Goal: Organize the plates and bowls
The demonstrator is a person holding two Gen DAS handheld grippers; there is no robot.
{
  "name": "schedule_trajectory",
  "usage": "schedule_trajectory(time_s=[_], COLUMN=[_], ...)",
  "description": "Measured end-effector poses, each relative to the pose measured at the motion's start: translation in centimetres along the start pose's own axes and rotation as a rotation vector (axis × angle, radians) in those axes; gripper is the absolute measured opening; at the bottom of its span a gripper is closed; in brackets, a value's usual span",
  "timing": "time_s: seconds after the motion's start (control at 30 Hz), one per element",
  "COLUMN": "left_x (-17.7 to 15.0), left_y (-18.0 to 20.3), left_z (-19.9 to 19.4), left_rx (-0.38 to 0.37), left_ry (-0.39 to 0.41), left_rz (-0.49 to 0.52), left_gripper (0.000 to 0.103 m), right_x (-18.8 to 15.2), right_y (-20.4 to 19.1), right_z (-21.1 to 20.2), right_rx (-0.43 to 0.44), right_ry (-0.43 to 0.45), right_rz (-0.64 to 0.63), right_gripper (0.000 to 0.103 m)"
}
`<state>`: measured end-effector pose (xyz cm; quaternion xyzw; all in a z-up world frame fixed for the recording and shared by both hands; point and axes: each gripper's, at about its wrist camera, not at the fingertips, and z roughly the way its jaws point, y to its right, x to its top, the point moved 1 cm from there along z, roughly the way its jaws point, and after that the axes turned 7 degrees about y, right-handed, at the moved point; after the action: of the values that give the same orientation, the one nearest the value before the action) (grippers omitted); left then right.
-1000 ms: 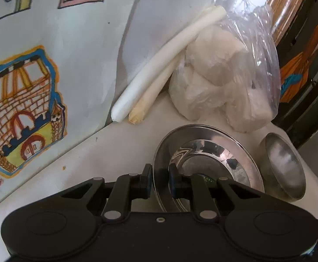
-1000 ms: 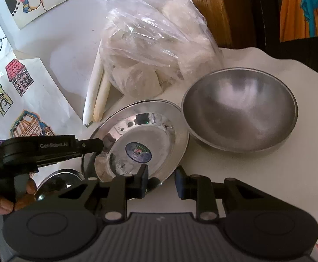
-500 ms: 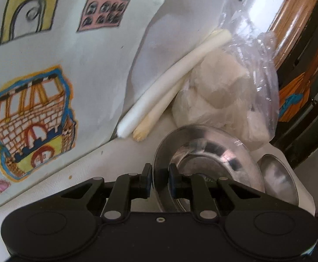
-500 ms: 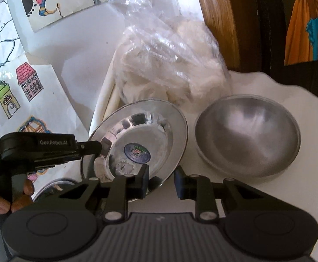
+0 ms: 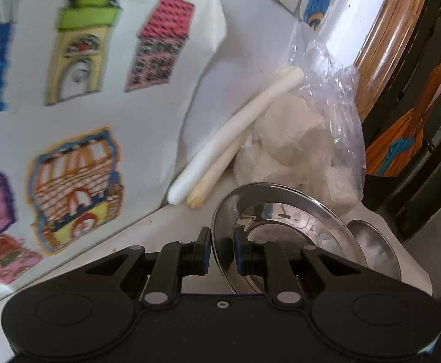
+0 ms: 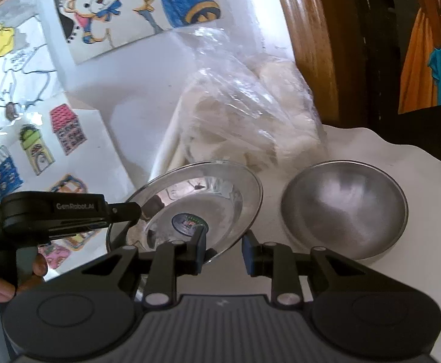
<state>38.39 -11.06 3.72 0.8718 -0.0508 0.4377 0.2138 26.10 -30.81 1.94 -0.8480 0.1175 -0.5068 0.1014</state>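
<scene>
Lifted since before — plate [image 6: 208, 199] now tilted up off table [image 6: 426, 181], bag [image 6: 250, 121] behind. Left gripper [image 5: 222, 252] clenched on plate rim. Right gripper [image 6: 224, 252] pinching near edge of same plate. Bowl [image 6: 344, 208] just beside, on table. Two white sticks [image 5: 235, 133] by bag — drawings [image 5: 75, 181] on left.
</scene>
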Motion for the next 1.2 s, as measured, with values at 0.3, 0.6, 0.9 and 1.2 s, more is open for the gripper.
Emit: schedule_trajectory(time_s=[0.3, 0.6, 0.9, 1.2], left_x=[-1.0, -2.9, -4.7, -6.5], left_y=[-2.3, -3.8, -3.8, -5.3], left_z=[-5.4, -9.4, -11.4, -11.4], left_rx=[0.025, 0.064, 0.146, 0.149], left_ry=[0.044, 0.062, 0.077, 0.066], left_rz=[-0.037, -0.054, 0.010, -0.031], left_gripper=[0.017, 0.017, 0.018, 0.017], right_x=[-0.9, -2.0, -3.5, -5.1], right_y=[-3.1, -6.0, -7.4, -7.6], right_z=[-2.5, -4.4, -4.5, -4.1], right_rx=[0.078, 0.098, 0.108, 0.114], right_ry=[0.006, -0.013, -0.064, -0.090], right_rz=[-0.049, -0.105, -0.121, -0.152], right_gripper=[0.029, 0.029, 0.031, 0.033])
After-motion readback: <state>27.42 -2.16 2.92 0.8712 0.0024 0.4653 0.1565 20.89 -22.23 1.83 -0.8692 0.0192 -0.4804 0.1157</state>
